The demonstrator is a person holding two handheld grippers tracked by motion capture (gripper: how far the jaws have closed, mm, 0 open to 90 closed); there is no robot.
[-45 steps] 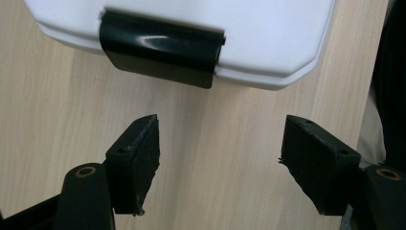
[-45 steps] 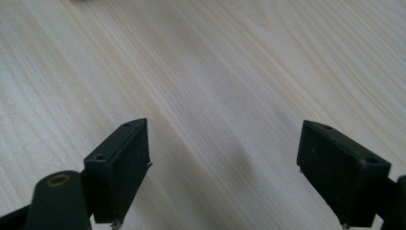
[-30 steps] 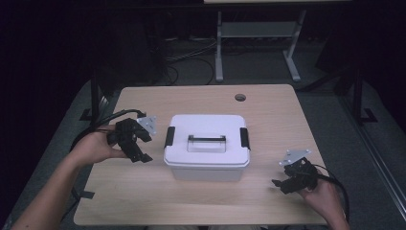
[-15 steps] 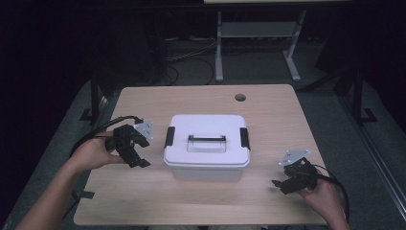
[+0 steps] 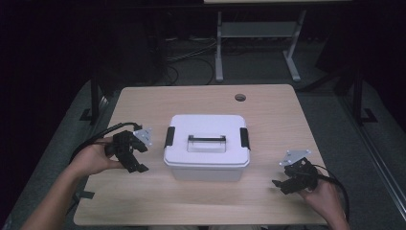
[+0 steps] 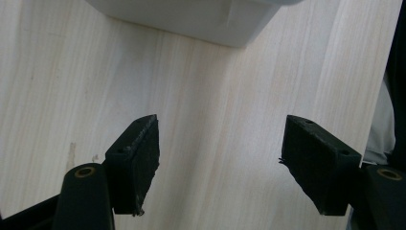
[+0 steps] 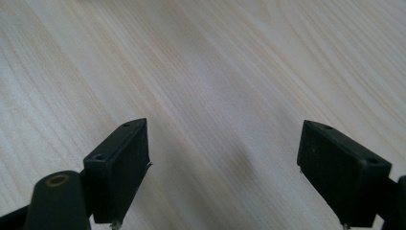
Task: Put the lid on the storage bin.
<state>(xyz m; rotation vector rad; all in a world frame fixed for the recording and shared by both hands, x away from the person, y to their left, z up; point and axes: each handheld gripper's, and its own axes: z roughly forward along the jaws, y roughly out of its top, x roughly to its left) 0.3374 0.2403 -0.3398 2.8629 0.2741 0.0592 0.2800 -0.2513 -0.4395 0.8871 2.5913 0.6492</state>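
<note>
1. Dark flooring and black cables are surrounding a pale wooden worktop [image 5: 143, 201]; a white metal frame [image 5: 253, 33] is standing on the floor beyond its far edge.
2. Sitting near the middle of the worktop is a white storage box [image 5: 207, 153]; its lid is resting flat on top, with a recessed handle [image 5: 207, 140] lying across the centre of the lid and a black latch [image 5: 169, 136] sitting at each short end.
3. Near the far edge, toward the far right corner, a round cable hole [image 5: 240, 97] is showing in the wood.
4. Hovering close to the left edge, just beside the box's left end but not touching it, are the left tongs [image 5: 140, 167]; a hand [image 5: 93, 159] is gripping them from the left, and a black cable is trailing off over that edge.
5. In the left gripper view the left tongs [image 6: 218, 163] are standing wide apart with bare wood between the pads; the lower corner of the box [image 6: 191, 19] is showing just ahead of them.
6. Toward the near right corner, well apart from the box, the right tongs [image 5: 278, 184] are resting low over the worktop in a hand [image 5: 325, 194].
7. In the right gripper view the right tongs [image 7: 222, 167] are spread wide too, gripping nothing; plain wood grain is lying between the pads.
</note>
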